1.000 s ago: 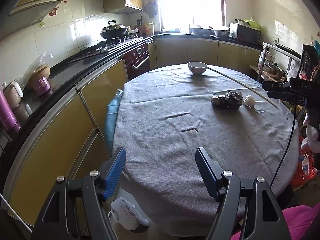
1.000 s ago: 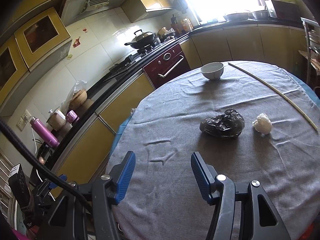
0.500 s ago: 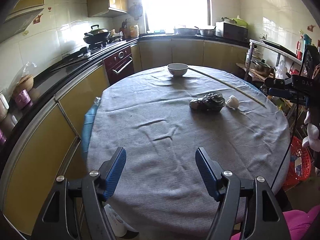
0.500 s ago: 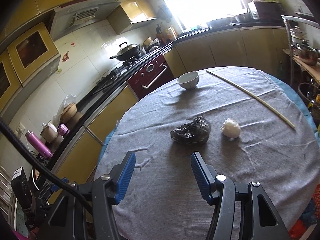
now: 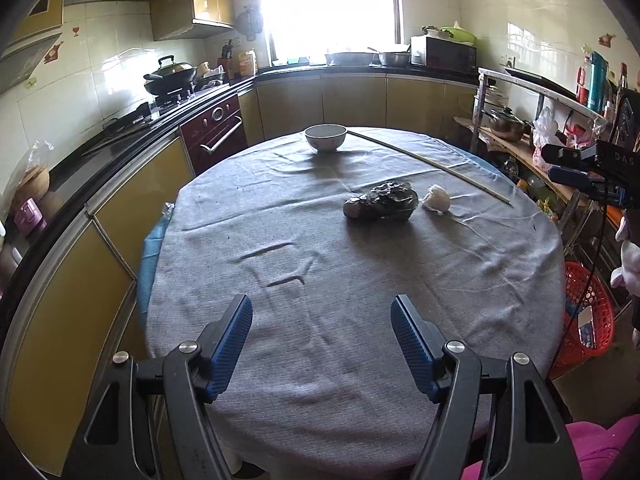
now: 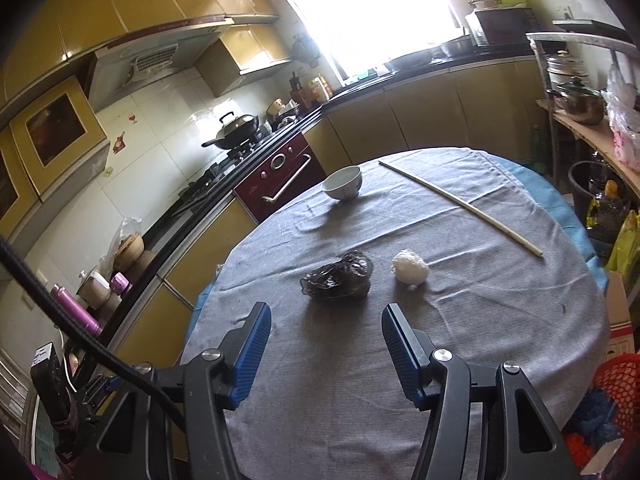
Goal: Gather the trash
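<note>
A round surface [image 5: 360, 360] fills the middle, draped in wrinkled grey cloth [image 6: 460, 320]. At its far side sits a white bowl [image 5: 325, 137], upright, and just beside it one end of a long pale stick [image 5: 428, 164], which runs off slantwise toward the right edge. Along the left runs a dark counter over yellow cabinets [image 5: 132, 204], with a lidded black wok [image 6: 236, 130] on the stove and a dark red oven door [image 5: 214, 136] below. A pink bottle [image 6: 74, 310] lies on the counter, nearer the camera. Right side: a microwave [image 5: 444, 56] under the bright window [image 5: 328, 4], a lidded pot [image 6: 578, 104] on the shelf, a red mesh basket [image 5: 588, 316] on the floor.
</note>
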Demonstrator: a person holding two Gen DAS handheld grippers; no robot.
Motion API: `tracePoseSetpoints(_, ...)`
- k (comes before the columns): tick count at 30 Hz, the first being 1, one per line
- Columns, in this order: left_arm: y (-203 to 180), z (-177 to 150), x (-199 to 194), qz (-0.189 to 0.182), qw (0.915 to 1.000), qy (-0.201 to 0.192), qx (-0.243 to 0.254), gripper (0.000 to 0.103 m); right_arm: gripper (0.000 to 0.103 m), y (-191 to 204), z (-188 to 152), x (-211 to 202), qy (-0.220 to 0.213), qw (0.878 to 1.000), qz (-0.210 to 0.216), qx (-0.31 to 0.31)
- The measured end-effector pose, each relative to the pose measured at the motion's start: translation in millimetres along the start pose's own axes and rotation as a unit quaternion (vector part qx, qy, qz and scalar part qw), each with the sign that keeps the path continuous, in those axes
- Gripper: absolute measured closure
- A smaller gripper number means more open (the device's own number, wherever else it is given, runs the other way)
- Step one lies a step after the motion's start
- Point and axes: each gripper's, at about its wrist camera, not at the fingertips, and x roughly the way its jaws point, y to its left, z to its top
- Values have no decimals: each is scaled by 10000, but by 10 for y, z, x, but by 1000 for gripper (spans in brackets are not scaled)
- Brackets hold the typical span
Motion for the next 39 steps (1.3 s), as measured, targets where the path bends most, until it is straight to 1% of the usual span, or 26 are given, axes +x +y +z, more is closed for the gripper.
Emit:
tracePoseSetpoints(8, -328, 65, 40, -107, 9997, 98, 221, 31, 41, -364, -4, -318, -264, 9992, -66, 302)
tracePoseSetpoints(15, -708, 109, 120, -189, 9976, 243, 615, 31, 41, -737, -17, -563, -509, 9959, 26, 741)
tracePoseSetpoints(19, -904, 140, 160, -201, 9955, 287, 876, 31, 41, -919, -45, -655, -594, 9939, 53, 928)
tracePoseSetpoints(24, -1059, 198, 227, -246, 9932, 316, 1090, 31, 41, -1180, -103, -710, -632, 9894, 105, 1304)
tracePoseSetpoints(31, -1112, 295, 326, -336, 9918, 271, 1199, 30, 41, -1453, -159, -734, -646, 9831, 56, 1710)
tracePoseSetpoints(35, -1025, 359, 425, -353, 9931, 277, 1082, 30, 41, -1496, -153, -647, -552, 9818, 24, 1815)
tracePoseSetpoints(39, -854, 404, 577, -311, 9949, 370, 887, 30, 41, -1444, -121, -445, -352, 9839, -9, 1750)
